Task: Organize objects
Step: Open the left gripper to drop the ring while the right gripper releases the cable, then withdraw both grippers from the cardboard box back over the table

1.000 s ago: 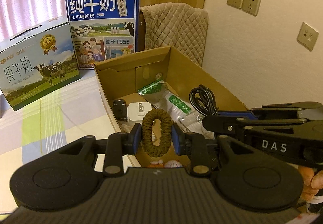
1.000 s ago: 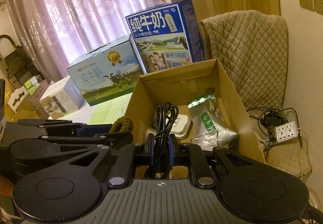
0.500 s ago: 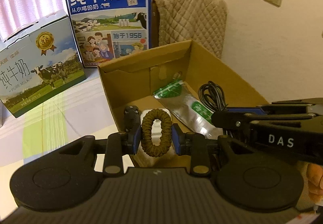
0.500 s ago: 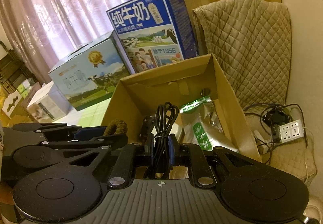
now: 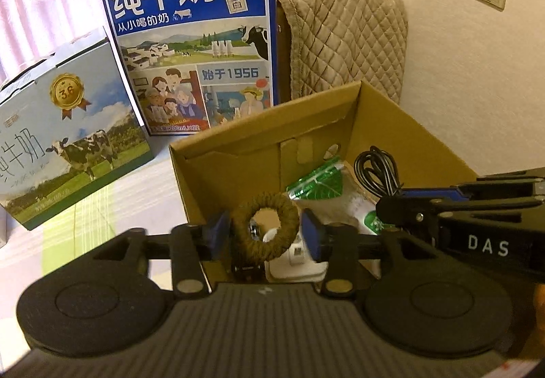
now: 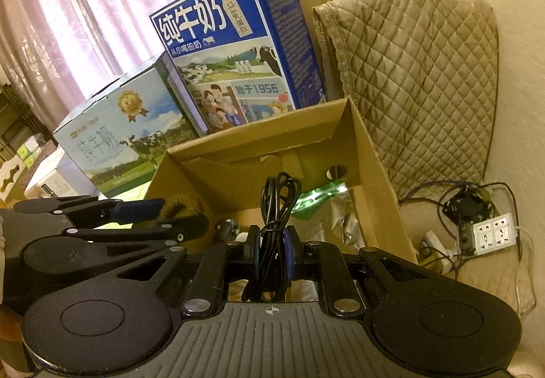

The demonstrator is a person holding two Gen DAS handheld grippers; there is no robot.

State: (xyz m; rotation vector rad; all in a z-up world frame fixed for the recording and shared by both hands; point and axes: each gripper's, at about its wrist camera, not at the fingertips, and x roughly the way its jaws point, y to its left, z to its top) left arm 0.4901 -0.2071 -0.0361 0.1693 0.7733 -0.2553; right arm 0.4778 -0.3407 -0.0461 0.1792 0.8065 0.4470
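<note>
Brown hair tie sat upright in the left gripper, pads just apart from it, above the cardboard box's near edge. Right gripper clamped the black cable, loops pointing forward over the box, nearer its centre.

Milk cartons behind cardboard box
</note>
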